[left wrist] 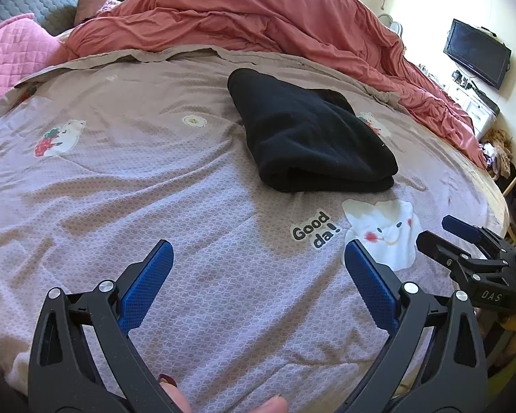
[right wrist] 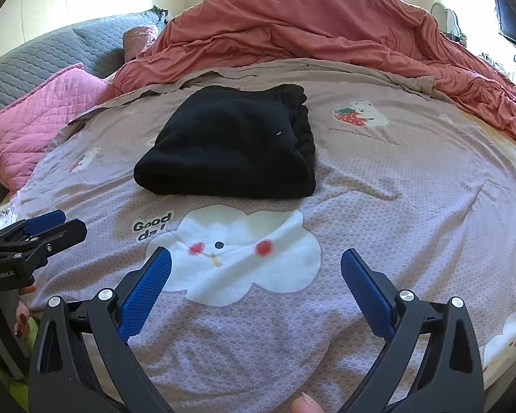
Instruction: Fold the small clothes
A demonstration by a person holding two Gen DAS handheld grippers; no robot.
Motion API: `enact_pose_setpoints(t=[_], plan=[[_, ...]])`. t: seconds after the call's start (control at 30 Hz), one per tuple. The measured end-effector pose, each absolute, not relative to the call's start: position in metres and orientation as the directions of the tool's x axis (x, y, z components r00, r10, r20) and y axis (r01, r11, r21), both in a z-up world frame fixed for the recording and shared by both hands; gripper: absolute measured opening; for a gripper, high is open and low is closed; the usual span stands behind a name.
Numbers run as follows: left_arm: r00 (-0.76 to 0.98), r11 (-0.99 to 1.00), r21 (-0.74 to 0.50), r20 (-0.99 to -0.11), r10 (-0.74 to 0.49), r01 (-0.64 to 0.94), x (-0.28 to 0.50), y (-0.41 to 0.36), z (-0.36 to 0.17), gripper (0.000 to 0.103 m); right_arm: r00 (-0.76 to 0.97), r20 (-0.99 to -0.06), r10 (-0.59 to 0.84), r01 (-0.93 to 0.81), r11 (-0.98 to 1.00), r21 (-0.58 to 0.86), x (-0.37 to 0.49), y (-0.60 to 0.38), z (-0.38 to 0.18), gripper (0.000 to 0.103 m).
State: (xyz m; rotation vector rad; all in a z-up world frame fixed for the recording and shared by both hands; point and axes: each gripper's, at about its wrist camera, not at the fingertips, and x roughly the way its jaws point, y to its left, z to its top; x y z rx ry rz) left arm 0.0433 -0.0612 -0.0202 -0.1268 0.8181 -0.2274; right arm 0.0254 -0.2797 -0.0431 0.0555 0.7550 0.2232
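A bed fills both views, spread with a mauve patterned sheet printed with cartoon bears, strawberries and a white cloud face. Nearest, the left gripper hangs over bare sheet with its blue-padded jaws spread wide and nothing between them. The right gripper is likewise wide apart and empty, poised over the cloud print. Beyond the "Good da!" lettering, the folded black garment lies flat on the sheet, apart from both grippers. Behind it a rumpled coral duvet is heaped up, with a pink quilted pillow to the left.
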Motion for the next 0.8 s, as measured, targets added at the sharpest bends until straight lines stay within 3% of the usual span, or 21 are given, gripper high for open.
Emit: enact_pose_setpoints(t=[0.8], plan=[[0.651, 0.974, -0.179, -0.725, -0.224, 0.135, 0.0454, -0.0595, -0.0231, 0.093, 0.703, -0.676, 0.221, -0.178, 0.975, 0.133, 0.0296, -0.2809, -0.0415, 0.098]])
